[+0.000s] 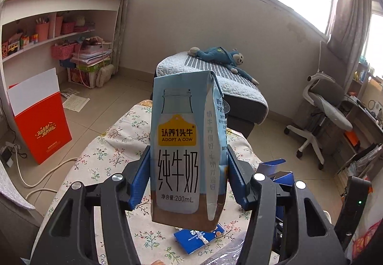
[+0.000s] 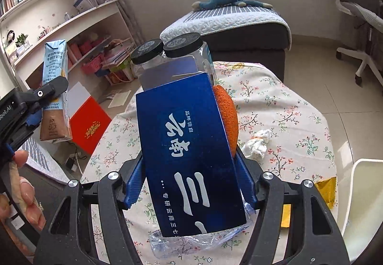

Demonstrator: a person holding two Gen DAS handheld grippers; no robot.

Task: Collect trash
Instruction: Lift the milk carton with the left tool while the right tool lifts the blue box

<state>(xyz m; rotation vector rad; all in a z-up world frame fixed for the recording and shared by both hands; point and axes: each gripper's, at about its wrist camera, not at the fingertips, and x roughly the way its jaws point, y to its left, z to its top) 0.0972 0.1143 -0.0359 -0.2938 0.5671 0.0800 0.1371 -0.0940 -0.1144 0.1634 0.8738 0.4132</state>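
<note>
My left gripper [image 1: 188, 176] is shut on a light-blue 200 mL milk carton [image 1: 184, 145] and holds it upright above the floral table [image 1: 107, 152]. The carton also shows at the left of the right wrist view [image 2: 53, 87]. My right gripper [image 2: 189, 183] is shut on a dark blue box [image 2: 189, 155] with white lettering, held above the table [image 2: 287, 121]. A crumpled clear plastic wrapper [image 2: 191, 243] hangs under the box. A crumpled white tissue [image 2: 257, 144] lies on the table to the right of it.
Two clear jars with black lids [image 2: 167, 49] and an orange sponge-like thing [image 2: 227, 116] stand behind the box. A blue packet [image 1: 198, 238] and yellow wrappers [image 2: 326, 189] lie on the table. A red carton [image 1: 40, 121] stands on the floor at left. A sofa [image 1: 227, 87] is beyond.
</note>
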